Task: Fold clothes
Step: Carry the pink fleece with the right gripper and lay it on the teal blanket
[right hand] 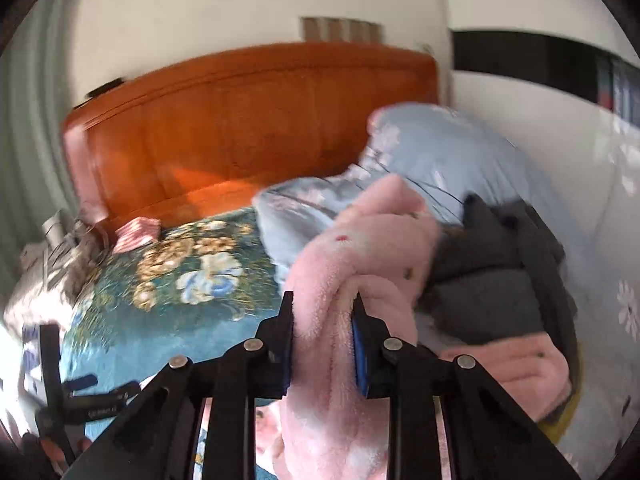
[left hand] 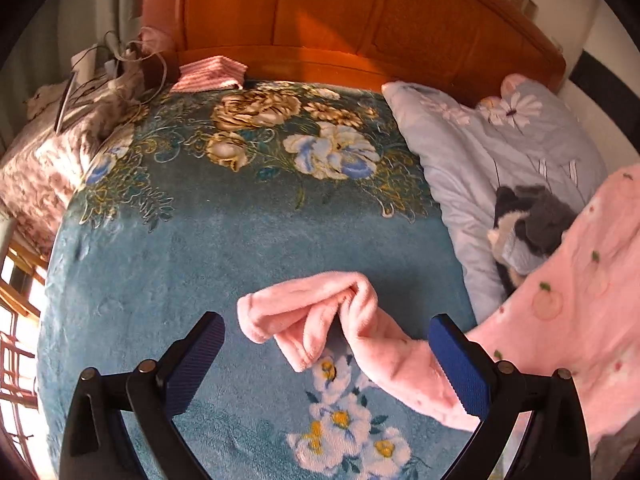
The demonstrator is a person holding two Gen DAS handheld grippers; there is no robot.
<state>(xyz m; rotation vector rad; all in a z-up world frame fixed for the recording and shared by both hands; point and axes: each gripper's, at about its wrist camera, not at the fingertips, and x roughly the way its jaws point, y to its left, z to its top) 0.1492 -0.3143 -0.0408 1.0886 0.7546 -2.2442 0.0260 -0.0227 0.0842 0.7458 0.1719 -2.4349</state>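
Trailing across the teal floral blanket (left hand: 240, 248) on the bed, the pink fleece garment (left hand: 560, 300) has one sleeve end bunched between the left gripper (left hand: 326, 364) fingers, untouched; that gripper is spread wide, nothing in it. Right gripper (right hand: 323, 344) is clenched on a thick fold of the same garment (right hand: 360, 248), lifted off the bed. Blue-grey quilt (left hand: 480, 148) and dark grey clothing (right hand: 488, 280) just behind; orange wooden headboard (left hand: 340, 12) beyond.
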